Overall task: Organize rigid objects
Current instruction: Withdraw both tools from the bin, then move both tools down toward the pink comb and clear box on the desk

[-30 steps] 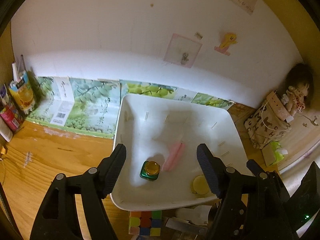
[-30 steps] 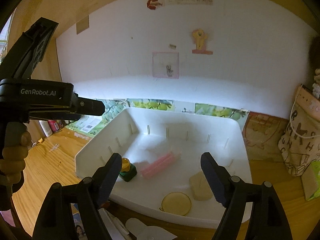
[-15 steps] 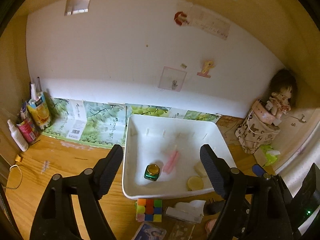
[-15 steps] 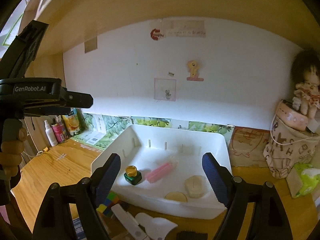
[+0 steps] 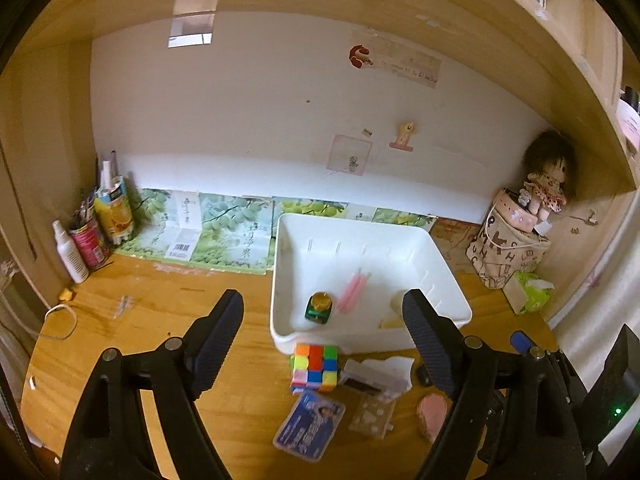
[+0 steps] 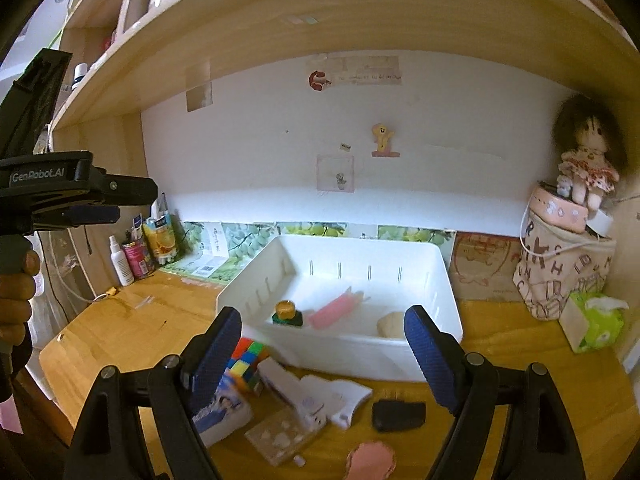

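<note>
Both grippers empty, held back above desk front edge, surveying what remains. Left gripper (image 5: 322, 322) jaws just widening, nothing between; right gripper (image 6: 322, 338) spread wide. White bin (image 5: 448, 286) at desk back edge holds green bottle (image 5: 319, 307), pink sticks (image 5: 352, 292). Rubik's cube (image 5: 314, 368), card (image 5: 309, 425), black block (image 6: 398, 415) unsorted before bin.

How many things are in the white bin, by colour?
Green jar with gold cap: 1
Pink stick bundle: 1
Beige lump: 1
Pale yellow disc: 1
Total: 4
</note>
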{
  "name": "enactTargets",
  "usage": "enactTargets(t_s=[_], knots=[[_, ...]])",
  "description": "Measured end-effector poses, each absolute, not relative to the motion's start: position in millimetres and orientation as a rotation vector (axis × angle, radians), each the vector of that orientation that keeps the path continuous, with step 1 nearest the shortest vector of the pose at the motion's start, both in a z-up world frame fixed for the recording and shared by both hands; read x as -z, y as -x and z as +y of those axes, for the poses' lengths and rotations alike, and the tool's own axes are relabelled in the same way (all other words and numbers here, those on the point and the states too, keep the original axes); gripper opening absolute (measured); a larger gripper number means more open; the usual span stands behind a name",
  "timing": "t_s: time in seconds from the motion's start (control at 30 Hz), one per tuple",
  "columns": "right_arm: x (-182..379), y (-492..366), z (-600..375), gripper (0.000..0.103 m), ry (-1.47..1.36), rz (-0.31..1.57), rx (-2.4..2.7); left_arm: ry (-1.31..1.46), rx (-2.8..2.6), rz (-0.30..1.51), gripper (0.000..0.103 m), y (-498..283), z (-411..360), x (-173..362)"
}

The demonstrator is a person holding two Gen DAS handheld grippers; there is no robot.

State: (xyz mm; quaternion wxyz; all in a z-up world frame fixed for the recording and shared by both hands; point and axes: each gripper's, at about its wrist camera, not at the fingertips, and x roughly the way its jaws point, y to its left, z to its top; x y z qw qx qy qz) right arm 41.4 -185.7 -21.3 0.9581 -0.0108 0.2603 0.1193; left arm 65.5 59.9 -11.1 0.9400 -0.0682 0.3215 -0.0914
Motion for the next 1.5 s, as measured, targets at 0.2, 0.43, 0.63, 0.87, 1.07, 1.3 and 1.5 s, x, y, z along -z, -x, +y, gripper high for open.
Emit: enactTargets(t_s=[0.2,0.43,0.63,0.87,1.07,1.3,1.5], knots=[[25,-16,-184,0.084,0.021,0.540,-0.236,0.133,0.174,0.673,0.084,-47,65,19],[31,8,-187,0.084,0.025,0.570,-0.214,0.134,0.188,0.722,0.084,-34,65,33],[38,16,-193,0.084,0.016,0.614,-0.186,0.128,0.210,0.780,0.084,-33,62,44],[53,24,-201,0.084,0.010,0.668,-0.139,0.114,0.235,0.861,0.084,-37,53,63],[69,28,-212,0.084,0.002,0.727,-0.105,0.090,0.257,0.927,0.084,-45,40,75],[89,21,-221,0.084,0.003,0.791,-0.108,0.034,0.271,1.018,0.084,-54,18,91],[105,11,-224,0.084,0.020,0.844,-0.158,-0.041,0.273,1.084,0.084,-58,-5,104]])
